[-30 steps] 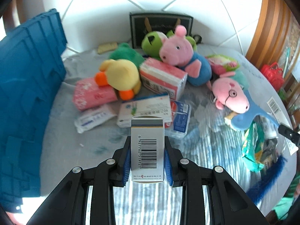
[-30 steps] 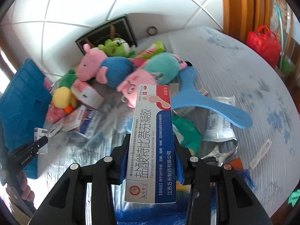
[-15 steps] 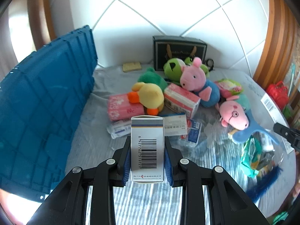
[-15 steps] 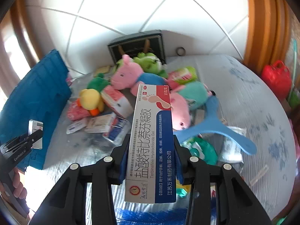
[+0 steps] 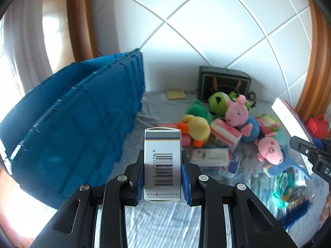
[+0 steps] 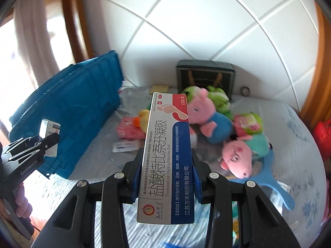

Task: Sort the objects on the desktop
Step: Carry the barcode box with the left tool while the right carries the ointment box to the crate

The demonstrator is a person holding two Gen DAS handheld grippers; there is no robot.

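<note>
While both of our grippers are loaded, we are in the carrying step of the sort, with each box lifted clear of the table and not yet set down anywhere. Our left gripper is clenched on a small white box with a barcode, the blue pads pressing its two long sides so it stands upright between them, its top poking out ahead of the fingertips. Our right gripper is clamped on a long ointment box, held lengthwise, with both ends reaching well past the pads. The blue crate stands tilted at the left of the table, close beside the left gripper, and we judge it the likely place for these two boxes. The next move, as we read it, calls for bringing each gripper over the crate's open side before easing the jaws apart, and from here we cannot see into it. The plush toys and the loose packets lie farther off, untouched, near the black box at the wall.
</note>
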